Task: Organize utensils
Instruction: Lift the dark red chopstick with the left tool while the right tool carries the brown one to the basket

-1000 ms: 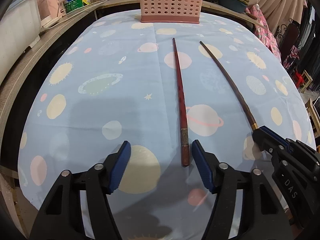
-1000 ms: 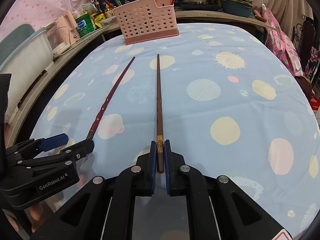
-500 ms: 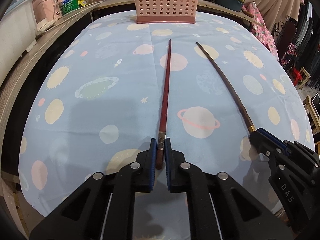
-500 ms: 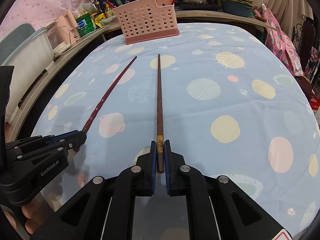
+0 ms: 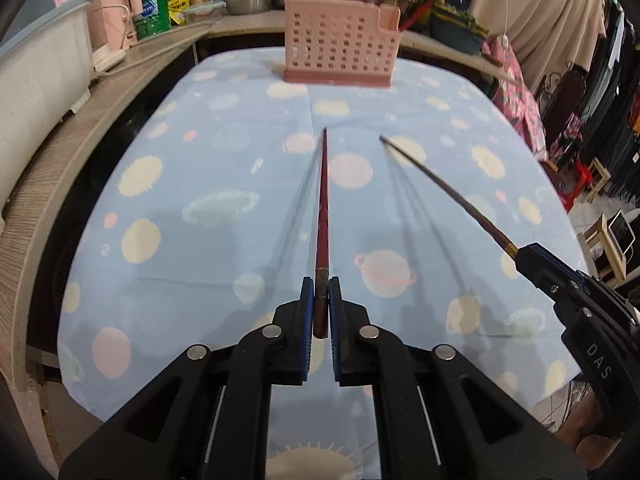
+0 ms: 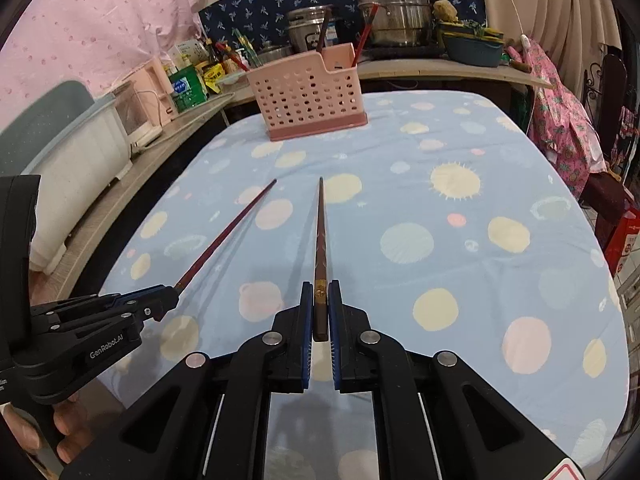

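Chopsticks like these are light, stiff and slick, so keep your left claw [image 5: 319, 312] pinching the red chopstick [image 5: 322, 216] and right claw [image 6: 320, 312] the brown chopstick [image 6: 321, 236] by their thick ends, both raised above the worktop [image 6: 500, 280] toward the pink basket [image 6: 308, 92] at its far edge.

White lettering "DAS" stands on the black plastic body of the right gripper [image 5: 516, 255], seen from the left wrist; "GenRobot.AI" stands in white on the black plastic body of the left gripper [image 6: 170, 300], seen from the right wrist; print on the green carton [image 6: 185, 87] beyond the worktop's far left corner is too small to read.
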The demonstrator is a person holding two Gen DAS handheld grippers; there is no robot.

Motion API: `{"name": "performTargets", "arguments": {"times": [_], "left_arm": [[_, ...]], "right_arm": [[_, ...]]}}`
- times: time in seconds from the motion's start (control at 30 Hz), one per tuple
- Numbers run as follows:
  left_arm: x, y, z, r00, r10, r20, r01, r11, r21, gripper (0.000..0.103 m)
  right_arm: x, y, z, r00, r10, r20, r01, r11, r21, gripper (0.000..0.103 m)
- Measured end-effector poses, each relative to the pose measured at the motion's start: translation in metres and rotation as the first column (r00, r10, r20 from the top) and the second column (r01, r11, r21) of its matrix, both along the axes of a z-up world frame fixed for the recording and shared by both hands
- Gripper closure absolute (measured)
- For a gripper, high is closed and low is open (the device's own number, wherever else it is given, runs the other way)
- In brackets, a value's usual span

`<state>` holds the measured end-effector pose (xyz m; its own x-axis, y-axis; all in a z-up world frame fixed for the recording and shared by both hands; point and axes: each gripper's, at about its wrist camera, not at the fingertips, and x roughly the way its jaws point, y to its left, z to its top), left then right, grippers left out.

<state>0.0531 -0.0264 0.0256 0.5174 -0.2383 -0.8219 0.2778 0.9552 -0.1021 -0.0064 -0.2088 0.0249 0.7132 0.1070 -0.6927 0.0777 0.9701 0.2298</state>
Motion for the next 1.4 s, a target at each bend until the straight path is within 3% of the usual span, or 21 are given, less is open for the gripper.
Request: {"name": "performTargets", "arguments": {"times": [0.33,0.87,1.03,1.2,1.4], "left_arm": [[0.022,0.015,0.077,0.993,0.033,0.115,-0.020,0.994,-0.109,0.096],[0.112,0.006,0.186,0.954,0.072,0.291,-0.022,0.985,-0.170,0.096],[0.145,0.006,0.228,0.927,0.116,0.358,-0.043,0.978,-0.205,0.096],[0.186,-0.001,0.269,0.884,0.163,0.438,-0.063,0.970,-0.236,0.096],[0.237,-0.012,0.290,0.852,0.199,0.485,-0.071,0.960,-0.269,0.096]], "right_arm": [[0.014,-0.018,0.082,0.983,-0.016,0.184,0.013,1.000,0.019,0.096],[0.092,-0.028,0.168,0.934,-0.027,0.355,0.018,0.999,0.031,0.096],[0.132,-0.034,0.200,0.910,-0.041,0.413,0.027,0.999,0.040,0.096],[0.187,-0.047,0.235,0.884,-0.075,0.461,0.039,0.995,0.087,0.096],[0.249,-0.051,0.269,0.862,-0.089,0.499,0.062,0.996,0.071,0.096]]}}
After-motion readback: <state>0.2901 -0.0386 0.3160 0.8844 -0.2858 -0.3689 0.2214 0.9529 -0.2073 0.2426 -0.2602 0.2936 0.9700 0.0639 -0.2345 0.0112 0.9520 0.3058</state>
